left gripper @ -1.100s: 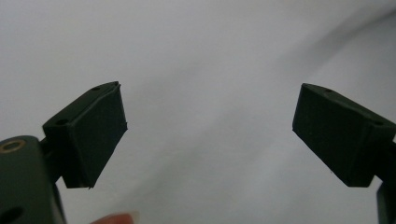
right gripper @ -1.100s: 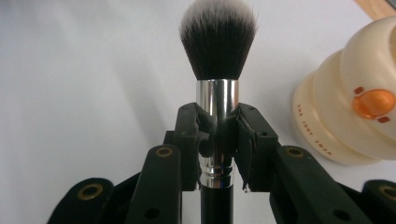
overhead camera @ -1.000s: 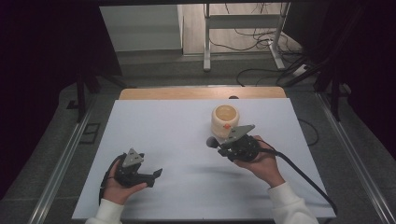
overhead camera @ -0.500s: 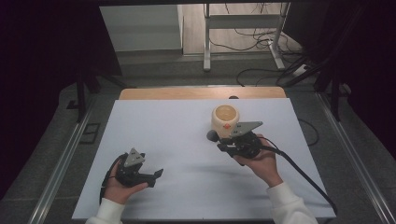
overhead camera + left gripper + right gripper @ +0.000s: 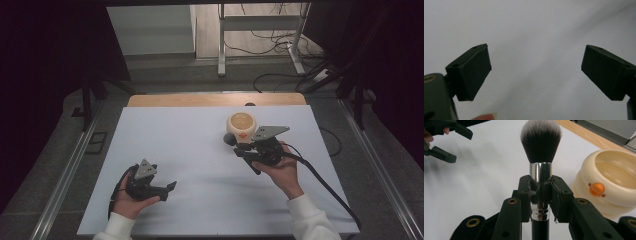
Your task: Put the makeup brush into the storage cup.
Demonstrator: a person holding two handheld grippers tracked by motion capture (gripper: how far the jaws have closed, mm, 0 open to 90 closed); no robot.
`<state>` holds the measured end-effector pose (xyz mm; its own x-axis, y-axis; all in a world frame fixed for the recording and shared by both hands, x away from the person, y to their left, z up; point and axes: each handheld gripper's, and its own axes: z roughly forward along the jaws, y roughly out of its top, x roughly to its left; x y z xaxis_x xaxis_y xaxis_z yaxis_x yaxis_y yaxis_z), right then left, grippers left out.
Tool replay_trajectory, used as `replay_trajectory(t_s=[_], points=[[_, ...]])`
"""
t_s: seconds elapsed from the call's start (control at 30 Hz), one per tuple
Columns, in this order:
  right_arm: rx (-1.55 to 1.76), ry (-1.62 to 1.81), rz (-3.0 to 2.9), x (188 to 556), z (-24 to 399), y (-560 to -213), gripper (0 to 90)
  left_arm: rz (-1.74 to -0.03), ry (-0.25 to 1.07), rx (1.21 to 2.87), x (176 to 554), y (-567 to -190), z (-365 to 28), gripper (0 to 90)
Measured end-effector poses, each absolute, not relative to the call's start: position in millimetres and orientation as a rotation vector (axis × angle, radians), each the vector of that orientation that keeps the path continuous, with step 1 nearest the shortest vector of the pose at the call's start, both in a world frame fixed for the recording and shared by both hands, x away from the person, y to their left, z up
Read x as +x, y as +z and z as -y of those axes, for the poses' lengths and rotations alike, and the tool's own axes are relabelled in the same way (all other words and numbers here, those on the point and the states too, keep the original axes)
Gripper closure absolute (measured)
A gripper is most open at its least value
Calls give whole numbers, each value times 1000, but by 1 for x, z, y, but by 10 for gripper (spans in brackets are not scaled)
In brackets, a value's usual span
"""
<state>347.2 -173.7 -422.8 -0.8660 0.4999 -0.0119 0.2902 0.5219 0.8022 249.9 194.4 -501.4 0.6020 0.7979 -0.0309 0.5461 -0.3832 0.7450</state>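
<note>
Your right tongs [image 5: 540, 195] are clamped tight on the silver collar of a makeup brush [image 5: 540, 150], bristles pointing away from you and level with the cream-coloured bowl [image 5: 614, 185] that sits just beside them on the white table [image 5: 190, 145]. Seen from above, the brush head [image 5: 229, 139] lies right at the bowl's [image 5: 241, 126] near-left edge — close, though I can't tell whether they touch. Your left tongs [image 5: 150, 184] rest low near the front of the table, jaws wide apart with nothing between them. So the pick-up looks done; what seems left, as I judge it, is lifting the bristles over the rim and into the bowl — the bowl itself looks bare inside.
</note>
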Motion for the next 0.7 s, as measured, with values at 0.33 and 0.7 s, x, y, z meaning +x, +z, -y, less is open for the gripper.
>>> replay_trajectory(t_s=[0.33, 0.7], points=[[736, 1359, -2481, 354, 176, -421, 717, -1055, 435, 2089, 250, -502, -192, 99], [814, 1441, -2434, 362, 178, -419, 717, -1055, 435, 2091, 250, -501, -191, 99]])
